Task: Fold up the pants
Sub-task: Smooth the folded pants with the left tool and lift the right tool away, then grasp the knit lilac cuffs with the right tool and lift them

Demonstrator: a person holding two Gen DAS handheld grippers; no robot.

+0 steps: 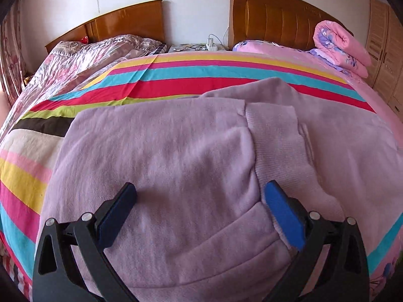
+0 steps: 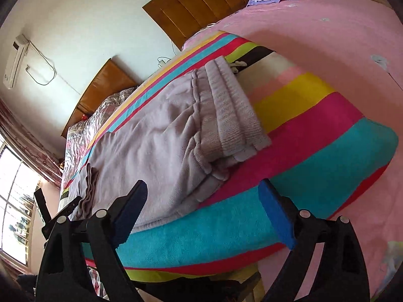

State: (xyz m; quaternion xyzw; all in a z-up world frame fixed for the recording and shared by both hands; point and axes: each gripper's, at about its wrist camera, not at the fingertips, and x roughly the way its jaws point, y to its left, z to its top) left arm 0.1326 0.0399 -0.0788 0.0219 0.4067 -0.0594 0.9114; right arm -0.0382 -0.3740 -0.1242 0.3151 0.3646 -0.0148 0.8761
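**Both tools spread, pants flat on bed**

Pants (image 1: pixel 191 151): lilac fleece, lying on striped blanket (image 1: pixel 201 75) on the bed. Blanket sits over a pink sheet (image 2: pixel 327 25). In left wrist view the fabric fills most of the frame, ribbed cuff (image 1: pixel 282 146) folded across the top layer. In right wrist view ribbed waistband (image 2: pixel 231 115) is at the far right end of the garment, drawstring (image 2: pixel 238 64) poking out beyond it onto the blanket.

Left tool (image 1: pixel 200 193): jaws wide apart, hovering low over the pants, nothing pinched. Right-side pad near the cuff edge; contact w/ cloth – can't tell.

Right tool (image 2: pixel 202 193): jaws spread too, nothing between the pads. It's over the near blanket edge; left pad overlaps the pants hem in view, right pad over the teal stripe. Left tool also visible at far left of this view, by the other end of the pants.

Bkgd: two wooden headboards (image 1: pixel 277 17), rolled pink quilt (image 1: pixel 340 45), wall AC unit (image 2: pixel 15 60), window (image 2: pixel 12 201).
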